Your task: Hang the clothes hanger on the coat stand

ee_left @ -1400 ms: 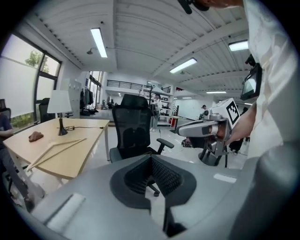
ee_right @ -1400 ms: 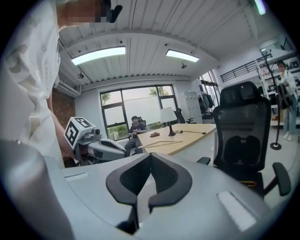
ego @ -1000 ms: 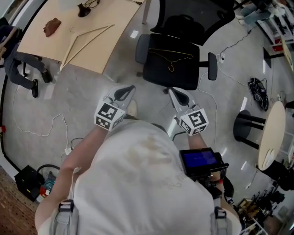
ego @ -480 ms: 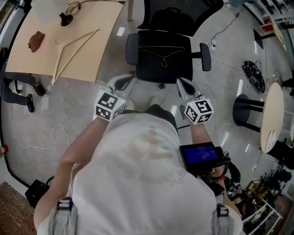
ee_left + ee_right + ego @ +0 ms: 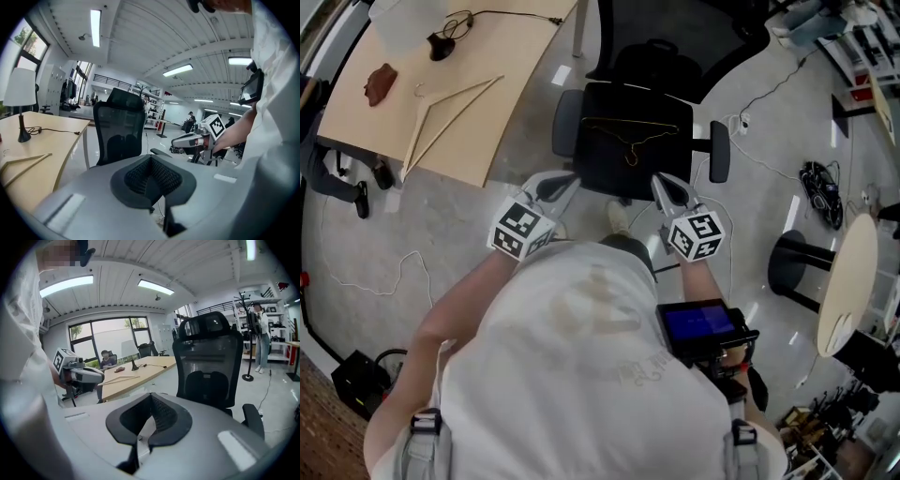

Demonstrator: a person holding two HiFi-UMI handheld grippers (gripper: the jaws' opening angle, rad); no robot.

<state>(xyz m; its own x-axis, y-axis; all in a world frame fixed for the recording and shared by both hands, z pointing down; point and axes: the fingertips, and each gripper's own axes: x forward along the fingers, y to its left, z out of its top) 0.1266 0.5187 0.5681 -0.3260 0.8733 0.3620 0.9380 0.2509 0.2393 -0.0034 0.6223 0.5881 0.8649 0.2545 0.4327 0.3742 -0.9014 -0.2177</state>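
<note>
Status: pickup not yet begun, by our reading. Both tools are held low before the person, at centre of the head view. On the left gripper [image 5: 562, 184] the fingers are clenched together w/ nothing btwn them. The right gripper [image 5: 664, 186] is the same: fingers pressed together, empty.

Task item: there are two candidates, and we cannot tell which is meant. A wire hanger [image 5: 630, 142] lies flat on the seat of the black office chair [image 5: 600, 164], upper centre of frame, just beyond both sets of fingers. A wooden hanger [image 5: 442, 112] lies flat on the pale counter [image 5: 502, 56], upper left, well apart from either tool. The coat stand [image 5: 245, 333] shows only in the right gripper view, right side of frame, far across the room, w/ a person standing beside it.

Recommended for the step:
- Open the fingers before descending, and approach the near hanger from above.
- Pinch at the neck under the hook, not on the shoulder wire, so it hangs level and the hook is free for a peg.
- The seat may give under pressure; allow for that.

Materials:
- Wire hanger: slim, gold-toned, hook toward the lower edge of frame. Prob. light, springy and apt to slip.
- Chair: seat looks padded, backrest is mesh.
- Wooden hanger: pale, straight-armed triangle.
- Floor [image 5: 534, 141]: grey and glossy.
</note>
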